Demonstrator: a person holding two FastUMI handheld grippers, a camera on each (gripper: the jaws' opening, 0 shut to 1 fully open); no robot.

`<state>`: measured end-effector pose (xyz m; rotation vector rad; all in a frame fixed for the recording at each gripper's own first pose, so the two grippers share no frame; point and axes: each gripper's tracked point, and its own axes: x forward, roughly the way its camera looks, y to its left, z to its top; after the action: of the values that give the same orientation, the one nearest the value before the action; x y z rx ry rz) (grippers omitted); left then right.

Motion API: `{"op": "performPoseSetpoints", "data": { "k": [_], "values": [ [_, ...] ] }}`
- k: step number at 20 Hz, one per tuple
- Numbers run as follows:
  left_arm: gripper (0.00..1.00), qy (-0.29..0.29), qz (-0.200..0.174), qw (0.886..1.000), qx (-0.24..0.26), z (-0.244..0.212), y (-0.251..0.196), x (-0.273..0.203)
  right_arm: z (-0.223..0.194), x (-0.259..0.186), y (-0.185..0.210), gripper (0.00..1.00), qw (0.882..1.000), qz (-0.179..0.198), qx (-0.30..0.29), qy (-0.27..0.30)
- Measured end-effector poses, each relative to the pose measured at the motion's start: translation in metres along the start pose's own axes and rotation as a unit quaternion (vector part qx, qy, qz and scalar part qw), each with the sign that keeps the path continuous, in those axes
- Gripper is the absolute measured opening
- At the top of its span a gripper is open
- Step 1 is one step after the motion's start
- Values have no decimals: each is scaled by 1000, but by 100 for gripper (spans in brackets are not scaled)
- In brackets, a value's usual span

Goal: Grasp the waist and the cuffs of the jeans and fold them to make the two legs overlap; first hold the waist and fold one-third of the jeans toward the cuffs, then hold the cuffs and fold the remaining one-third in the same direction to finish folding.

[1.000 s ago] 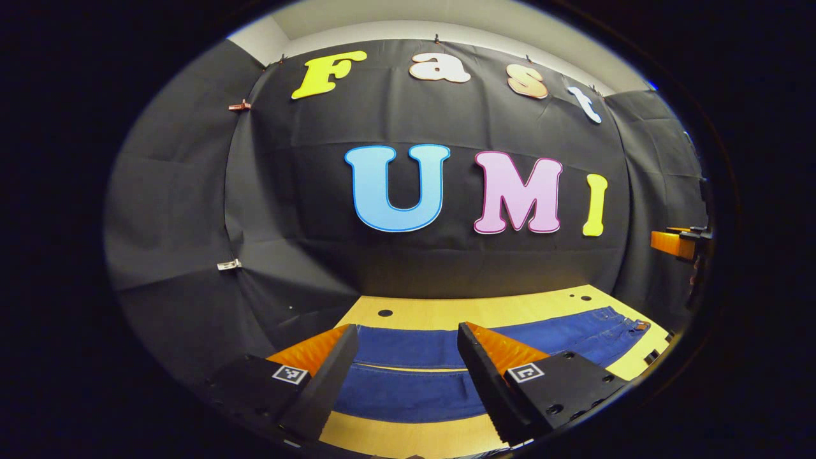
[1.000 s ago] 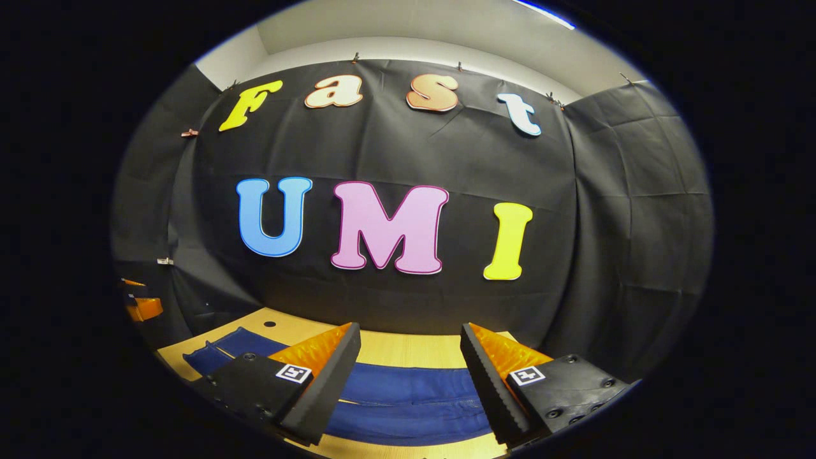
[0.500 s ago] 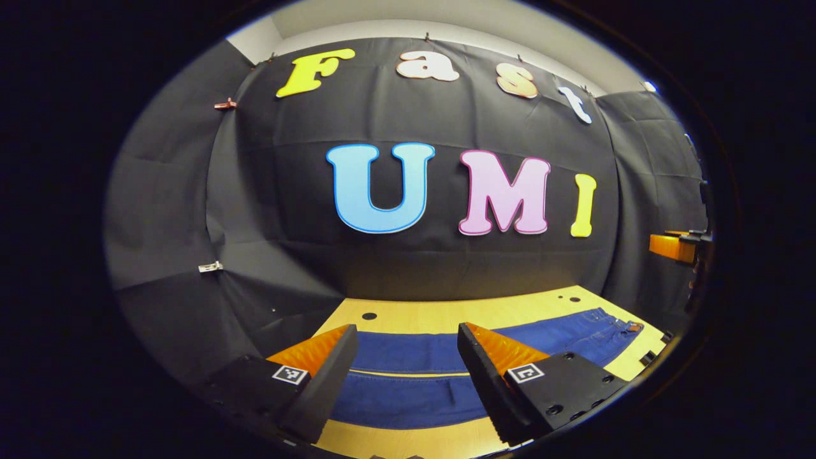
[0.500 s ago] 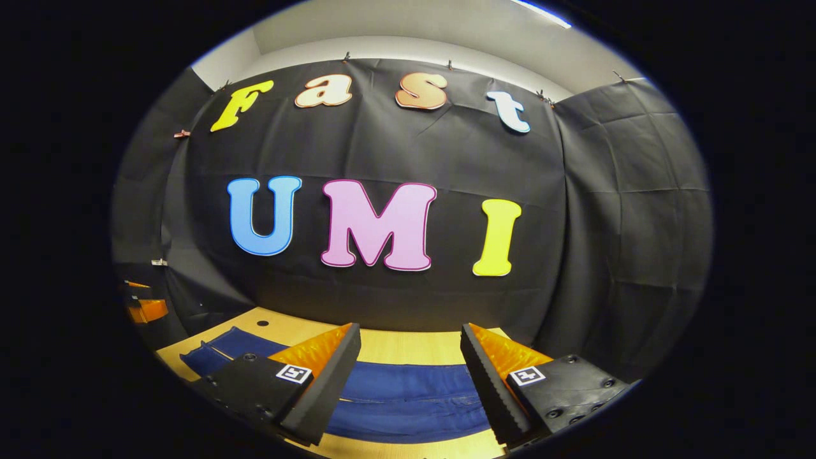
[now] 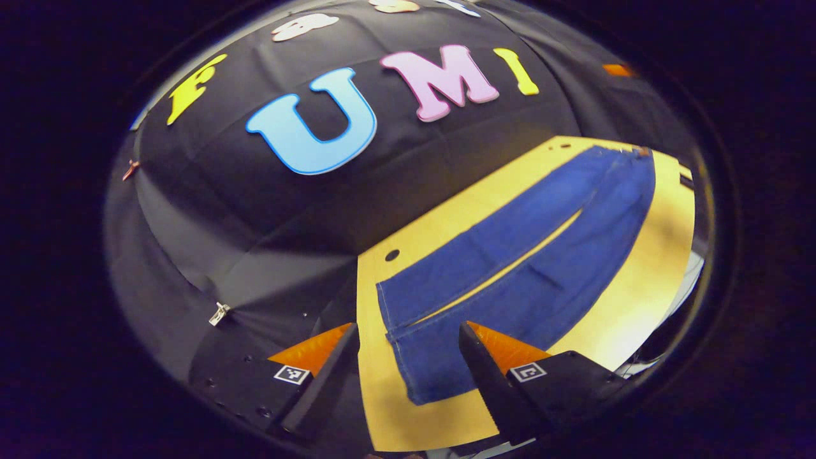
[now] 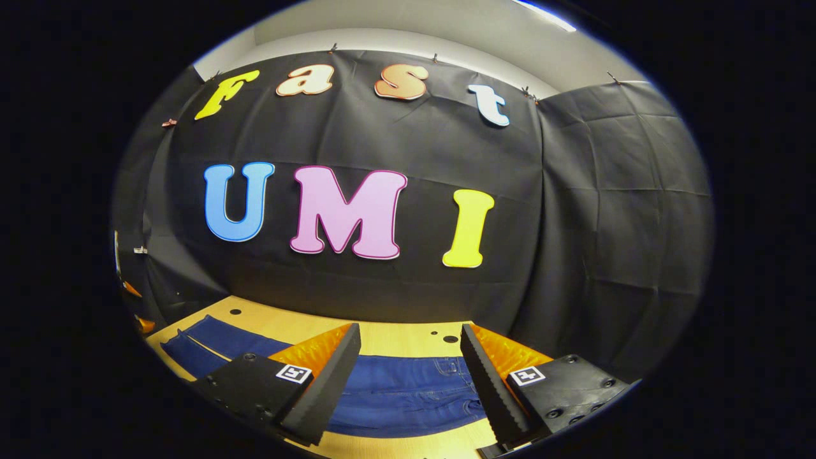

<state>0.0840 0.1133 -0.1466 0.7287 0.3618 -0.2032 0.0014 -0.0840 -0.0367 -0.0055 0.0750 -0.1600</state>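
Left gripper view: the left claw (image 5: 408,347) is seen with its fingers (image 5: 484,376) spread well apart, nothing held between them. It hangs above the cuff end of the jeans (image 5: 510,268), not touching the cloth. The jeans are laid flat and full length on the wooden surface (image 5: 376,395), legs side by side with a narrow strip of bare wood showing between them. The two cuffs (image 5: 401,357) lie nearest the left claw; the waist (image 5: 628,156) lies at the far end, up and to the right of the cuffs in this tilted view. A small round hole (image 5: 392,255) is noted in the surface just beyond the cuffs, toward the black cloth wall (image 5: 255,210). The wall cloth is pinned by a small clip (image 5: 220,313), left of the jeans.

Right gripper view: the right claw (image 6: 408,354) is likewise seen wide apart and empty. It hovers over the waist end of the jeans (image 6: 408,395), where pocket stitching is visible between its fingers (image 6: 488,382). From there the legs (image 6: 204,338) run off to the left along the surface (image 6: 395,331). Small holes (image 6: 446,336) are seen in the wood just behind the waist. The black cloth wall (image 6: 574,255) stands behind the jeans.
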Motion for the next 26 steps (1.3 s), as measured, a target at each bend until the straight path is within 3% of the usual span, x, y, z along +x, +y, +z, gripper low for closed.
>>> {"op": "performPoseSetpoints", "data": {
  "k": [1, 3, 8, 10, 16, 18, 19, 20, 21, 22, 26],
  "values": [
    [98, 19, -31, 998, 57, -20, -8, 10, -4, 1, -4, 96, 1000, -4, -6, 5],
    [98, 64, -80, 982, 160, -66, -18, 24, -11, 3, -14, 96, 1000, -11, -25, 16],
    [97, 128, -152, 938, 286, -132, -35, 48, -8, 28, -35, 96, 998, -24, -53, 19],
    [97, 146, -158, 925, 314, -147, -32, 63, -10, 37, -47, 96, 996, -31, -75, 25],
    [90, 146, -172, 914, 338, -137, -28, 101, -32, 58, -69, 96, 994, -39, -94, 49],
    [75, 171, -171, 917, 318, -141, -32, 112, -37, 63, -66, 94, 996, -22, -64, 56],
    [49, 180, -156, 923, 301, -139, -27, 119, -41, 67, -69, 96, 996, -23, -59, 57],
    [31, 194, -151, 928, 281, -143, -26, 123, -46, 71, -73, 96, 996, -24, -68, 59],
    [38, 201, -148, 930, 268, -143, -28, 121, -48, 74, -77, 96, 994, -23, -86, 61],
    [23, 204, -148, 933, 258, -141, -30, 120, -51, 77, -83, 96, 992, -23, -111, 62],
    [14, 205, -168, 932, 249, -142, -27, 122, -69, 94, -112, 96, 972, 1, -225, 59]
  ]
}}
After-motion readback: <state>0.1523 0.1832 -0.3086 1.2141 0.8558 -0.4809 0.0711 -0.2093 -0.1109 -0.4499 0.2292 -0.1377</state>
